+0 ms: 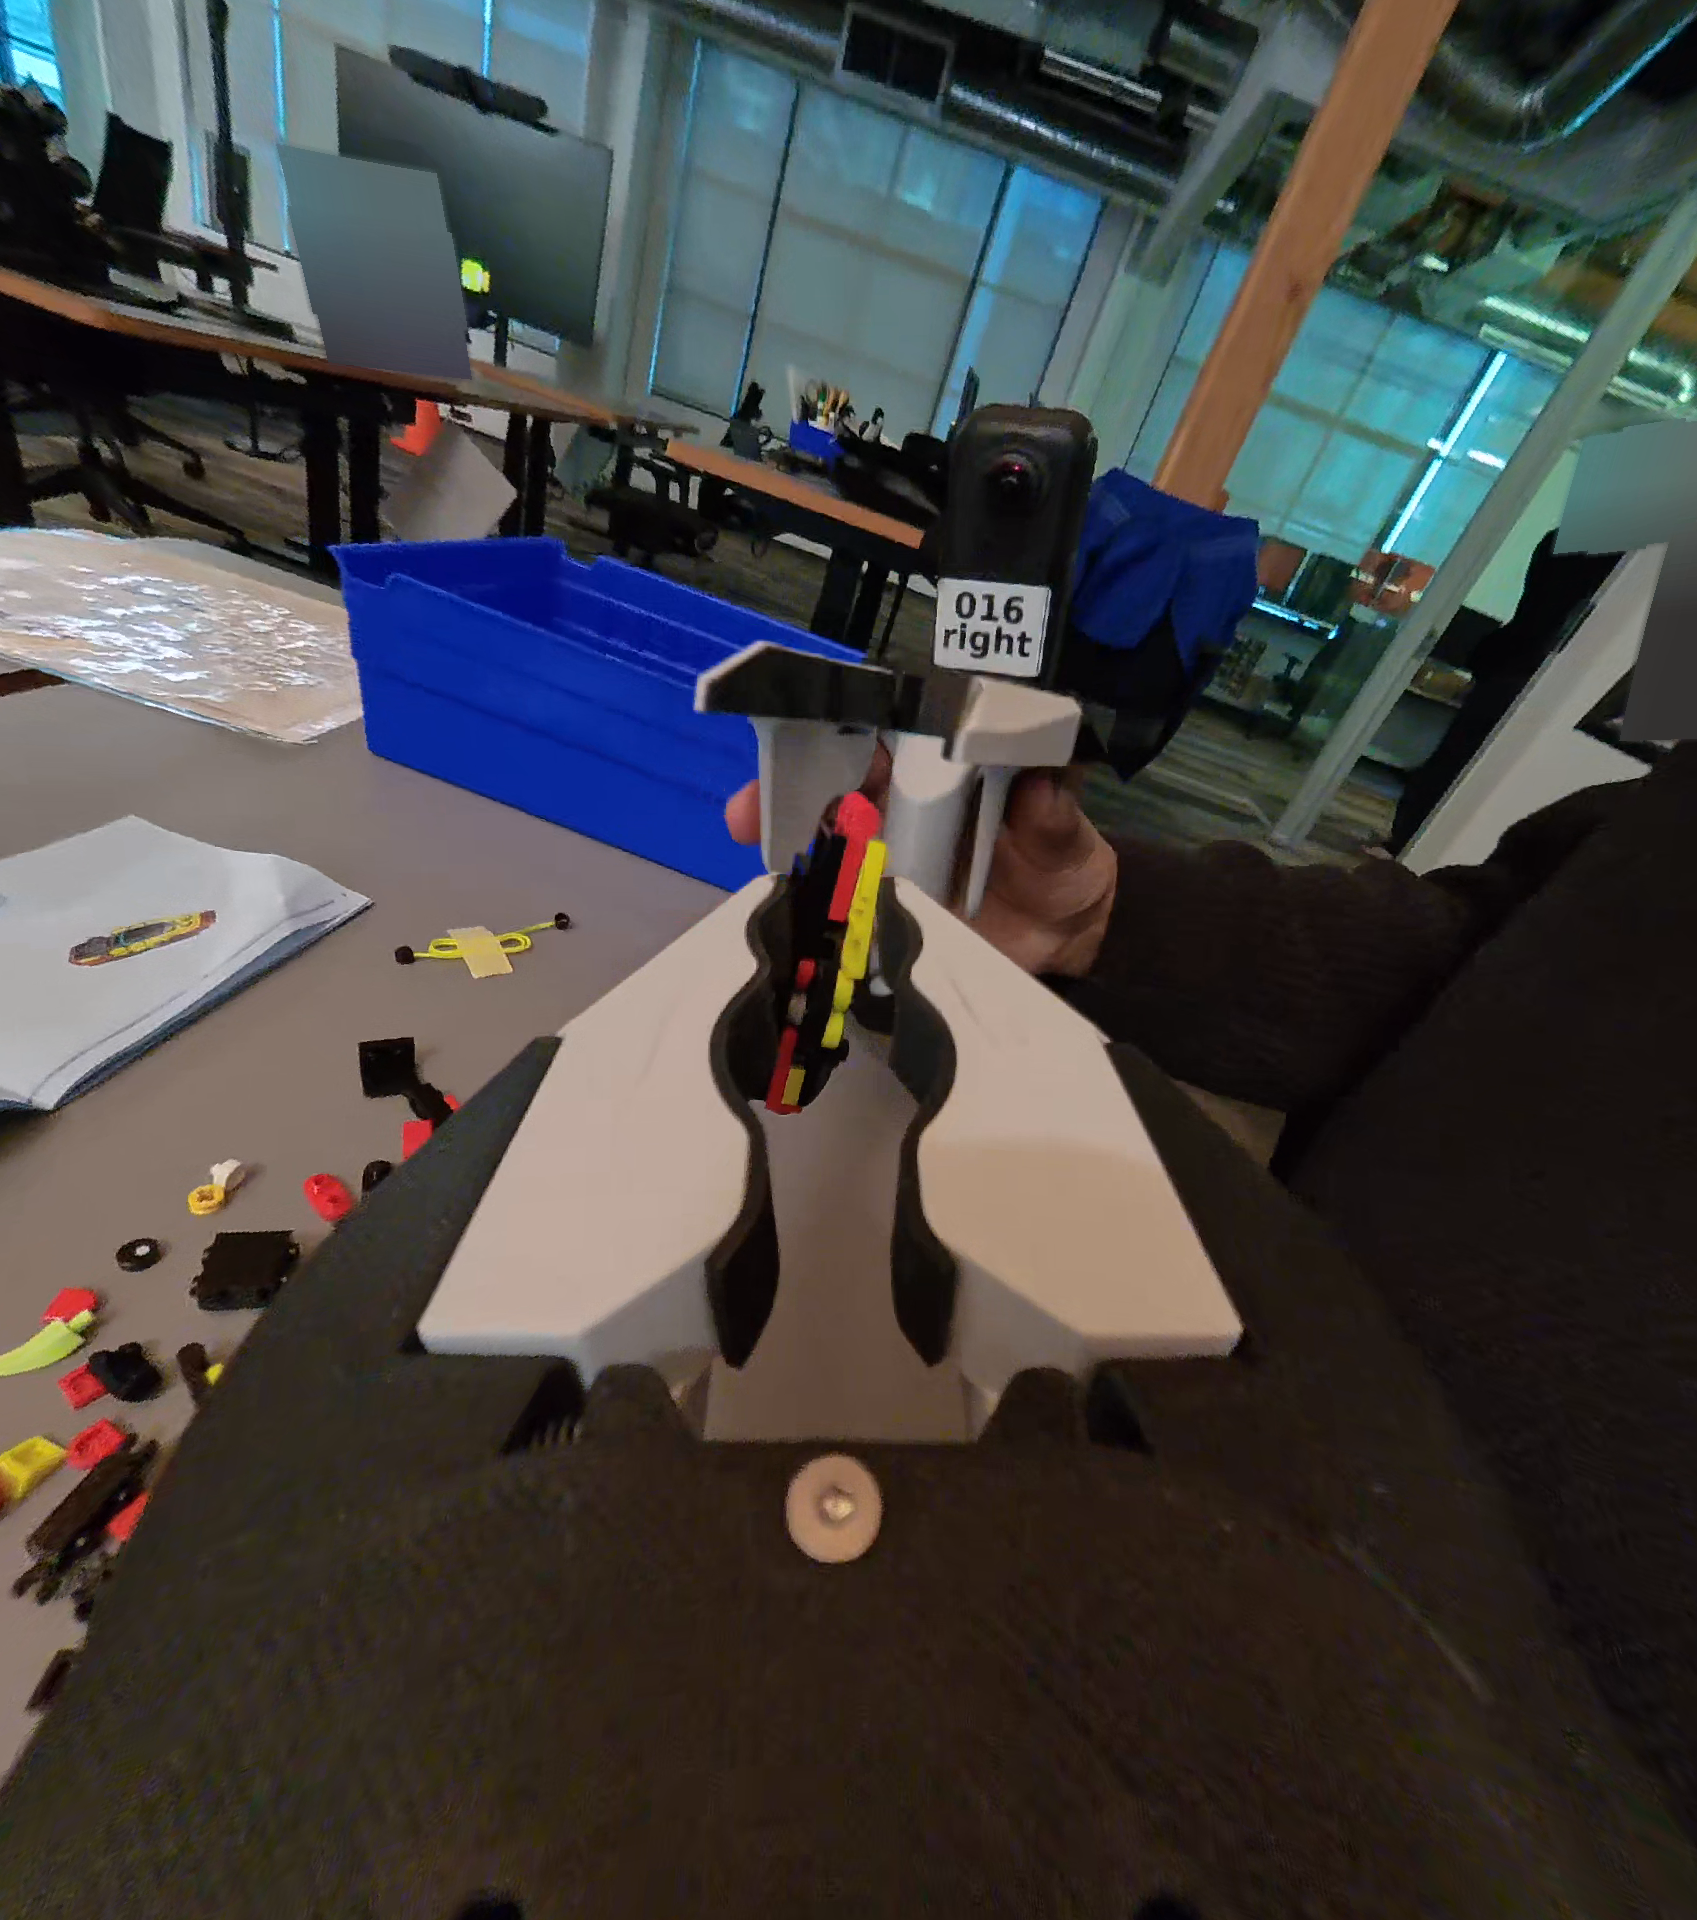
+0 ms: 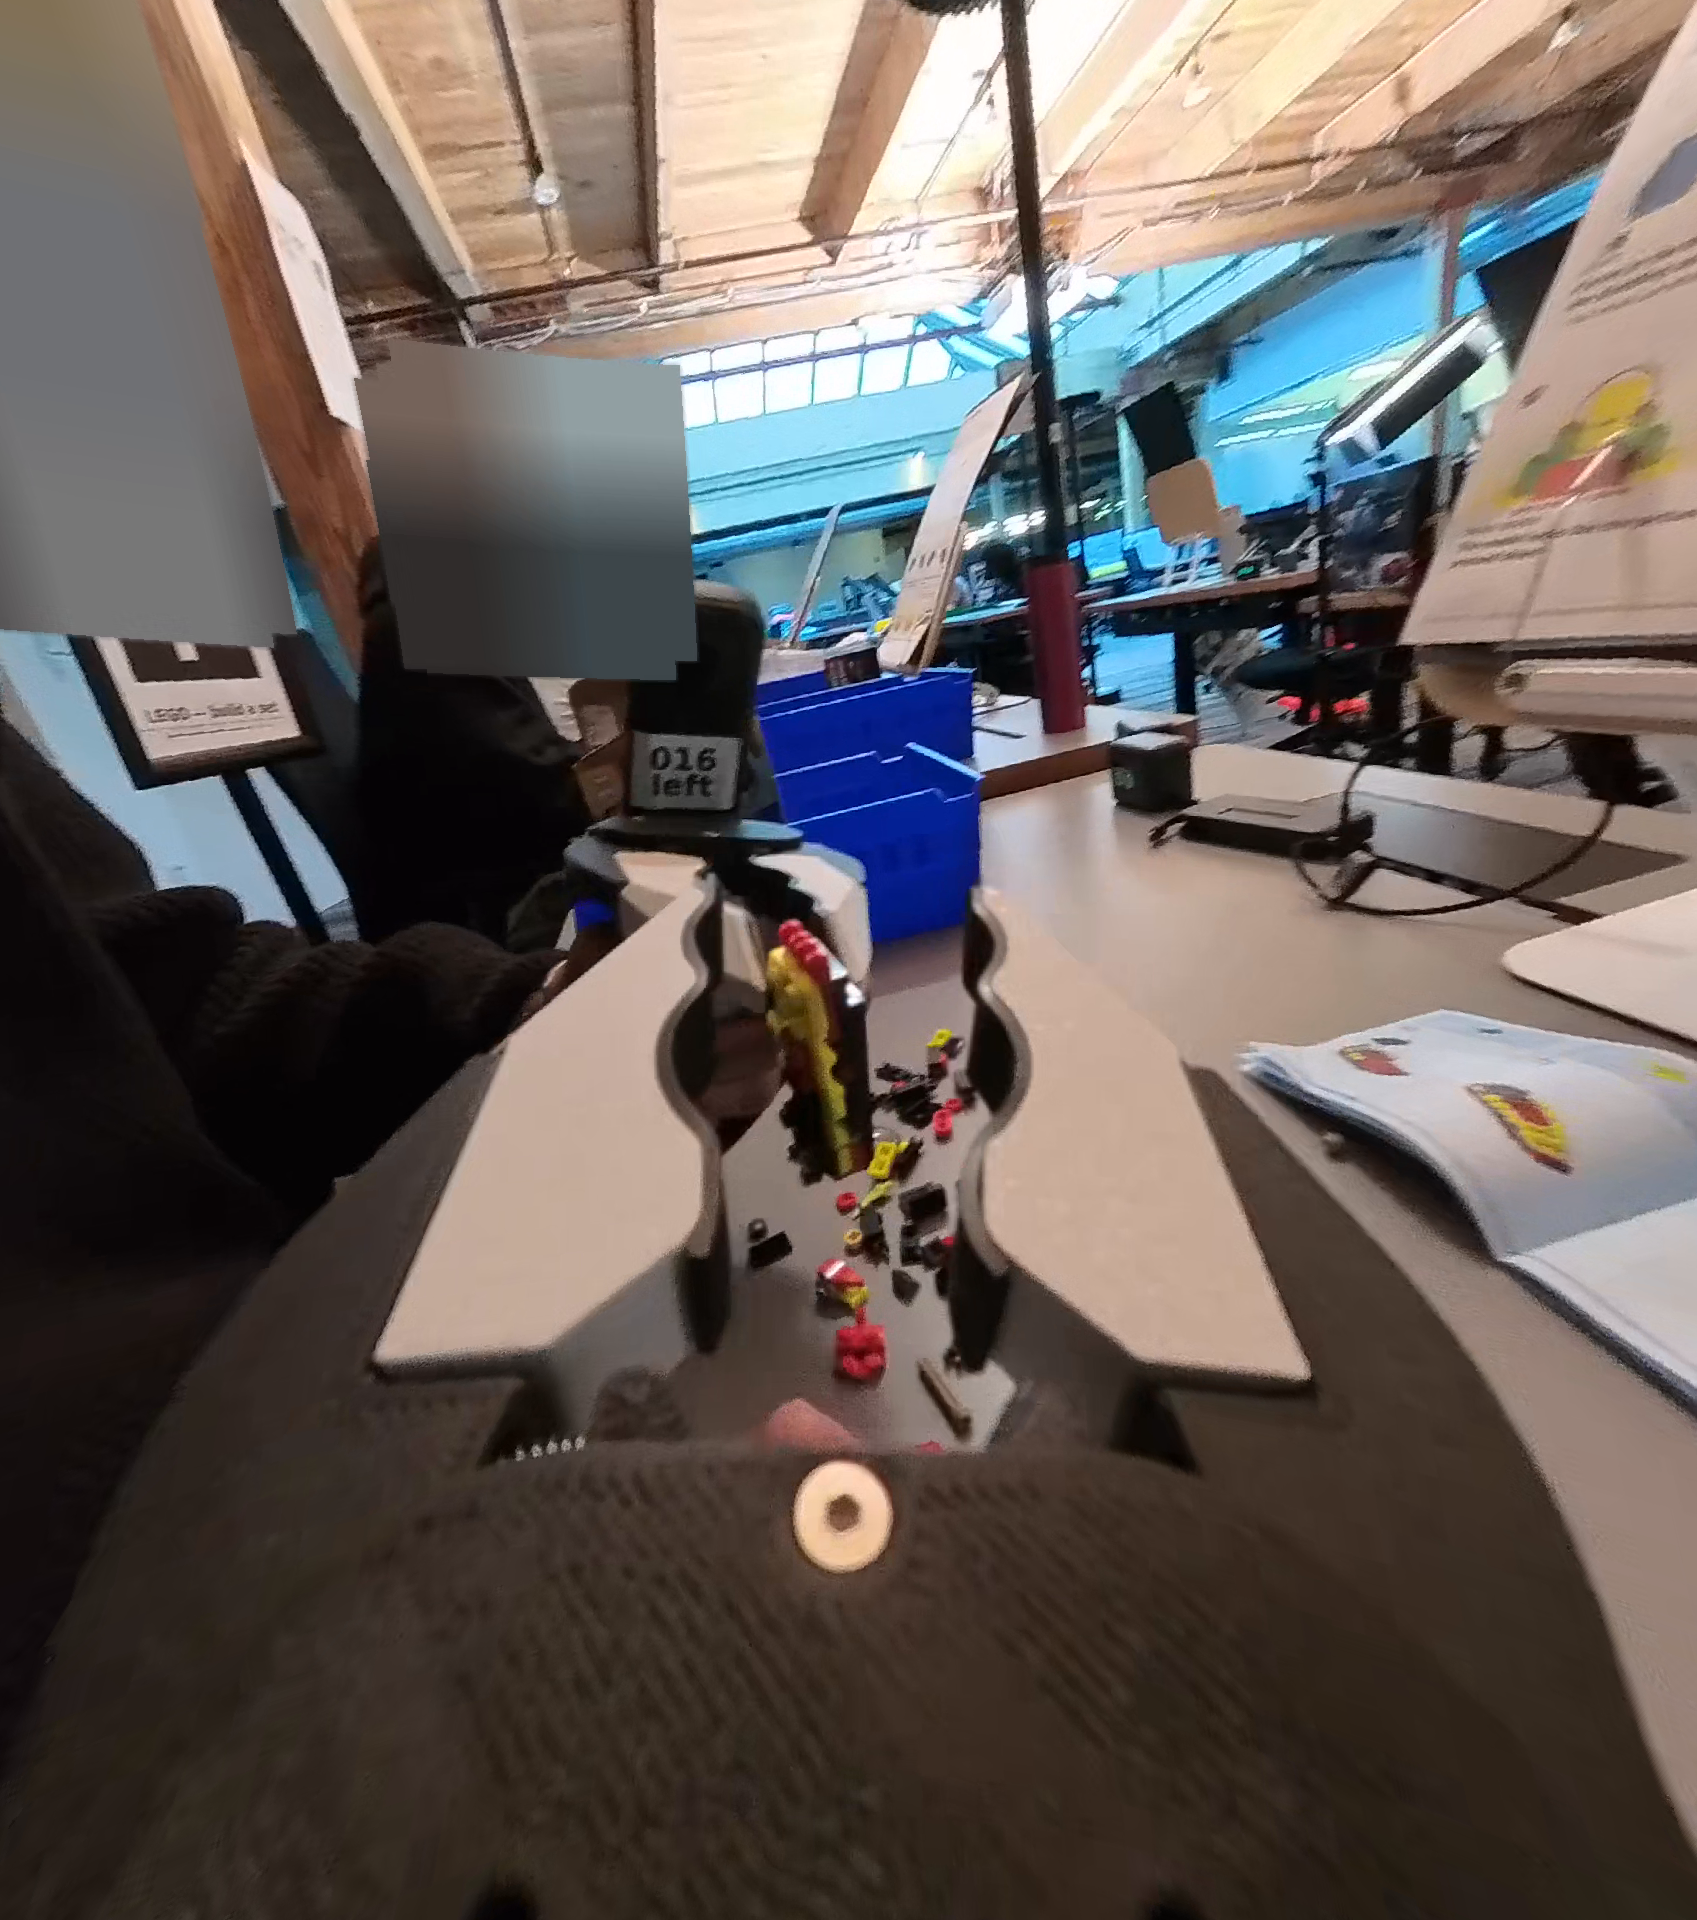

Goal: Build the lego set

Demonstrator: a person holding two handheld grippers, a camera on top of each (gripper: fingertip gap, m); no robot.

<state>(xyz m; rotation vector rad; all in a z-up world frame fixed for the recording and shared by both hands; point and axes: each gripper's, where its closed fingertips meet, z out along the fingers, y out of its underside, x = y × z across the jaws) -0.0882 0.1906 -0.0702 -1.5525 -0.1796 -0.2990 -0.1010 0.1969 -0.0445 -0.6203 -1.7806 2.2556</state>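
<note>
My left gripper (image 1: 833,914) is shut on a partly built Lego assembly (image 1: 828,997) of black, red and yellow pieces and holds it upright above the grey table (image 1: 13,769). My right gripper (image 1: 859,831) faces it, with its white fingers on either side of the assembly's top. In the right wrist view my right gripper (image 2: 844,925) is wide open. The assembly (image 2: 818,1049) stands between its fingers, nearer the left one, without touching the pads. The left gripper (image 2: 750,904) shows behind it. Loose Lego pieces (image 1: 96,1351) lie scattered on the table, also in the right wrist view (image 2: 885,1174).
An open instruction booklet (image 1: 96,987) (image 2: 1550,1164) lies beside the pieces. Blue bins (image 1: 532,665) (image 2: 885,821) stand behind. A clear plastic bag (image 1: 96,623) lies far left. A yellow-green string piece (image 1: 480,945) lies near the booklet. A monitor stand (image 2: 1654,956) and cables (image 2: 1395,862) are to the right. Left and right tips are no more than a few centimetres apart.
</note>
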